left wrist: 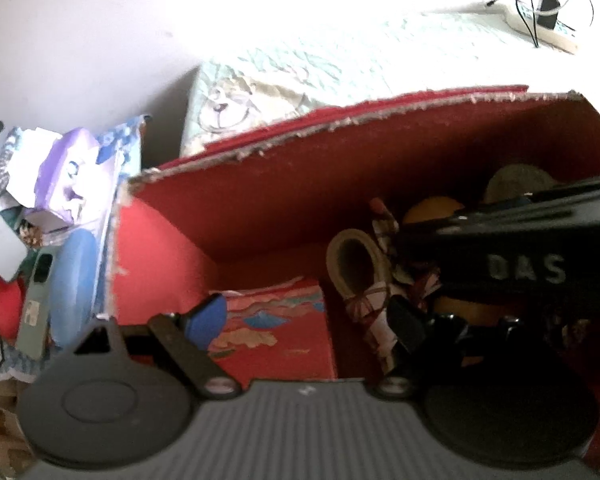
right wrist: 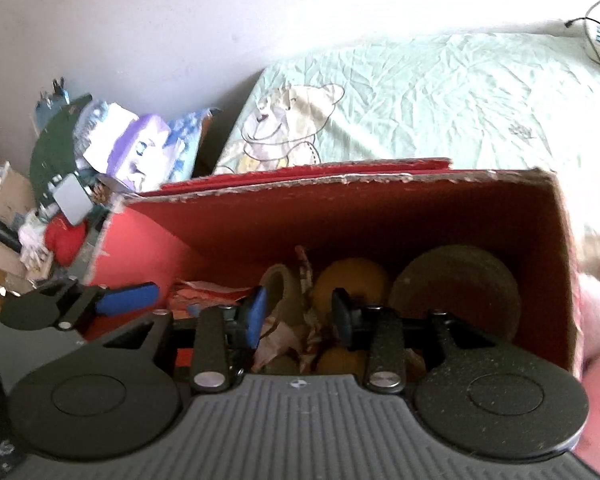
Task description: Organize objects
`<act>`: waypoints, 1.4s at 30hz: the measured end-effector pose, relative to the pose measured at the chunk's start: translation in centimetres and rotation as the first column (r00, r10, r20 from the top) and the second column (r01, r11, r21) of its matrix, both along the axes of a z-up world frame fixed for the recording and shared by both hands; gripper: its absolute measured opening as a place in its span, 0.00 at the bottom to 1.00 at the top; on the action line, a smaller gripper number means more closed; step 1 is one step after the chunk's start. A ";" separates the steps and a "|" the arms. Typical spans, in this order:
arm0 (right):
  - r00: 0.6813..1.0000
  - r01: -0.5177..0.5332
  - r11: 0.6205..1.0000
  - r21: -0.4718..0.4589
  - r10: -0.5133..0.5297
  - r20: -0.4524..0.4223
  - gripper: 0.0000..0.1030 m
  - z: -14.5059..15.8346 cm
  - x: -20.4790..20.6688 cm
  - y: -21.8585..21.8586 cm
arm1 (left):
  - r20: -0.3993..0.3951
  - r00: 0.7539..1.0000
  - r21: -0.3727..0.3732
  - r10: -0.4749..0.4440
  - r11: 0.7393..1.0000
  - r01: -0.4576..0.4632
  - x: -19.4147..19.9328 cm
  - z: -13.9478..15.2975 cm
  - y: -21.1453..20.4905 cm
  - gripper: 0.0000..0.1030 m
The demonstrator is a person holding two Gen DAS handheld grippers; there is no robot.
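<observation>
Box [right wrist: 340, 216] below right gripper [right wrist: 300, 312]; gripper parted, empty.

A bedroom in a home: a bed [right wrist: 440, 104] spread with a crumpled pale green sheet bearing a teddy-bear print [right wrist: 288, 120] stands against a plain white wall [right wrist: 160, 20]. A power strip [left wrist: 548, 26] with a plugged-in charger lies on the far end, and a heap of household clutter [right wrist: 80, 168] fills the corner beside it.

Blown-out glare across wall [left wrist: 300, 8] and bedsheet [right wrist: 440, 100], dim box interior [right wrist: 360, 220], soft fisheye-bent edges.
</observation>
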State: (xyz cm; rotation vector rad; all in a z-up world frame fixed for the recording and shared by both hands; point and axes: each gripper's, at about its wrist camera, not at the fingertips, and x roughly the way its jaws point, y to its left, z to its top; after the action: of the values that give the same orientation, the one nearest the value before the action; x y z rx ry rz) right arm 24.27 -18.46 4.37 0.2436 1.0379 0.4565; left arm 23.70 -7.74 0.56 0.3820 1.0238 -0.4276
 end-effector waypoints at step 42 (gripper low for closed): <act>0.997 0.051 0.990 -0.128 -0.059 -0.055 0.59 1.1 -17.5 -3.2 | -0.226 0.971 0.021 0.078 0.997 -0.075 -15.1 0.2 5.8 0.96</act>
State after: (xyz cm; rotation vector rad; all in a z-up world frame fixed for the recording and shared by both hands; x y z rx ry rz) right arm 6.74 -21.64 5.46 0.1731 1.1101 0.3340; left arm 8.58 -1.95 0.78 0.3082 1.2604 -0.4014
